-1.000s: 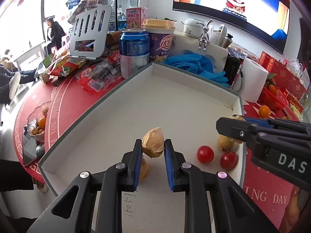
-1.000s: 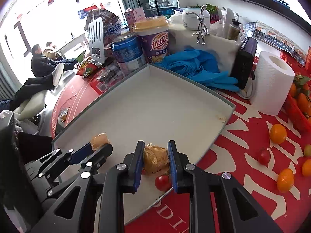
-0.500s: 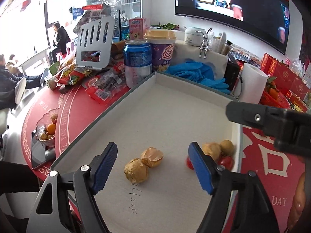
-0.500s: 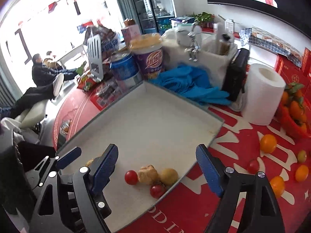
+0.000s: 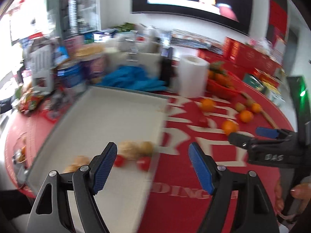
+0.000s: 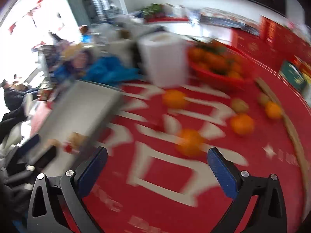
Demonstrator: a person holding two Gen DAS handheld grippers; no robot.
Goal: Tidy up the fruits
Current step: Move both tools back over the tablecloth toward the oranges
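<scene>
Since a second ago: both claws have let go of the tan fruits they were pinching over the tray and have swung toward the red tablecloth; both views are now blurred by motion.
Left gripper (image 5: pixel 152 162): jaws apart after just opening, nothing between the blue pads, over the tray's near right edge.
Right gripper (image 6: pixel 156 165): jaws spread at their widest, having just been opening, with only tablecloth between them.
Tray (image 5: pixel 108 116): grey-white, shallow, lying on the red tablecloth (image 5: pixel 184 194).
Tan fruits (image 5: pixel 134 148): lying loose in the tray's near corner, beside two small red tomatoes (image 5: pixel 141 164); two more tan fruits (image 5: pixel 77 163) lie just to their left.
Oranges (image 6: pixel 189 141): several scattered on the tablecloth outside the tray, the nearest just ahead of the right gripper, between its fingertips in line of sight but not touching them.
Red basket (image 6: pixel 217 71): holds more oranges, behind the loose ones.
Paper roll (image 6: pixel 164 58): upright, between the tray and the red basket.
</scene>
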